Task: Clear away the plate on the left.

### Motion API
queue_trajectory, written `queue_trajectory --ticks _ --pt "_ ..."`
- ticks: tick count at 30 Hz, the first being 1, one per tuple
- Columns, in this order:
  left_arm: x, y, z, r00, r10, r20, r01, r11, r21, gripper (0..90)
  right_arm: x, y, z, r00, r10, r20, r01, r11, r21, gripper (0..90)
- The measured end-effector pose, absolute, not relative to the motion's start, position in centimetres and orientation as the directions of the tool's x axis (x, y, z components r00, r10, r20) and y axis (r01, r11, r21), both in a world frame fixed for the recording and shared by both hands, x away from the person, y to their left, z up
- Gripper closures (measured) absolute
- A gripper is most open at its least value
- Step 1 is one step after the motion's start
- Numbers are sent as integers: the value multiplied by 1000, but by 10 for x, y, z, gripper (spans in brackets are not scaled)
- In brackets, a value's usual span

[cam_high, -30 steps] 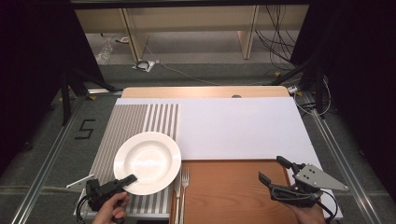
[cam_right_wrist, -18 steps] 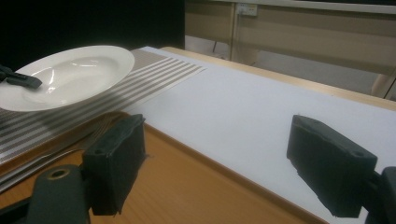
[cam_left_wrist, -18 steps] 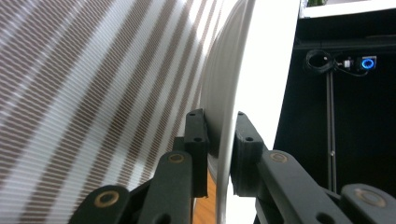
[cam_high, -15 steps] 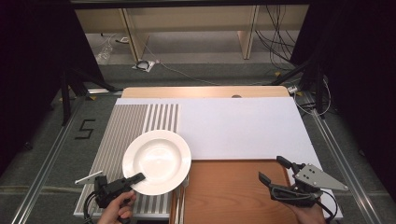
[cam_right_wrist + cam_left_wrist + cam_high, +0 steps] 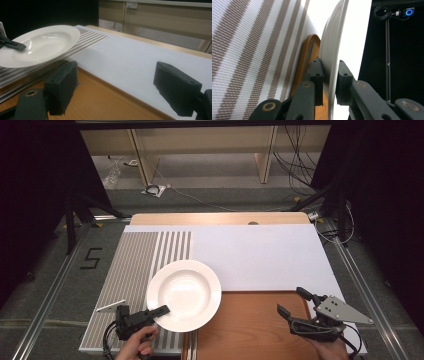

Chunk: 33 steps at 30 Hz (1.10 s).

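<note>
Left gripper (image 5: 161, 310) is clamped on the near-left rim of the white deep plate (image 5: 184, 294); in the left gripper view both pads (image 5: 316, 72) pinch the plate (image 5: 332, 57) edge from either side, rim seen edge-on. Right gripper (image 5: 294, 308) sits idle over the brown wooden board (image 5: 250, 330) at bottom right, jaws spread wide with nothing between them; same in its own view, bare white mat (image 5: 140, 62) between the pads (image 5: 62, 85).

Plate position: it straddles the striped placemat (image 5: 135, 265), the white mat and the left edge of the wooden board. From the right gripper view it looks lifted and slightly tilted, far edge overhanging the stripes, not resting flat, though I can't be sure it's fully clear of the surface.

Progress, my read: grasp is done, transfer is mid-way. Left to do: carry or slide the plate to wherever it's meant to sit, probably the wooden board or further right, set it flat, release. Right gripper hasn't joined in yet.

Versus the earlier frames: plate has shifted right, from fully on the striped mat to overlapping the board. A fork visible earlier just right of the plate is now covered by it. Left hand followed along; right gripper unchanged.
</note>
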<state>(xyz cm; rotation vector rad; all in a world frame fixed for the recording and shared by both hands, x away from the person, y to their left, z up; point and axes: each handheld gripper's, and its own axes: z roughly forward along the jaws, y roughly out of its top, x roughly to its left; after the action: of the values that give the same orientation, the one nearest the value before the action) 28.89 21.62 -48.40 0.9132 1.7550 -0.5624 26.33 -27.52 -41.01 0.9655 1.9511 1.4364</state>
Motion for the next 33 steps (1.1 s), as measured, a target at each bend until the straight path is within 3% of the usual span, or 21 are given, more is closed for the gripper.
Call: queue_trajectory --ticks 33 --pt "297 152 -483 -96 372 -923 907 415 72 784 263 -276 -410 -603 798 1 234 175 956 203"
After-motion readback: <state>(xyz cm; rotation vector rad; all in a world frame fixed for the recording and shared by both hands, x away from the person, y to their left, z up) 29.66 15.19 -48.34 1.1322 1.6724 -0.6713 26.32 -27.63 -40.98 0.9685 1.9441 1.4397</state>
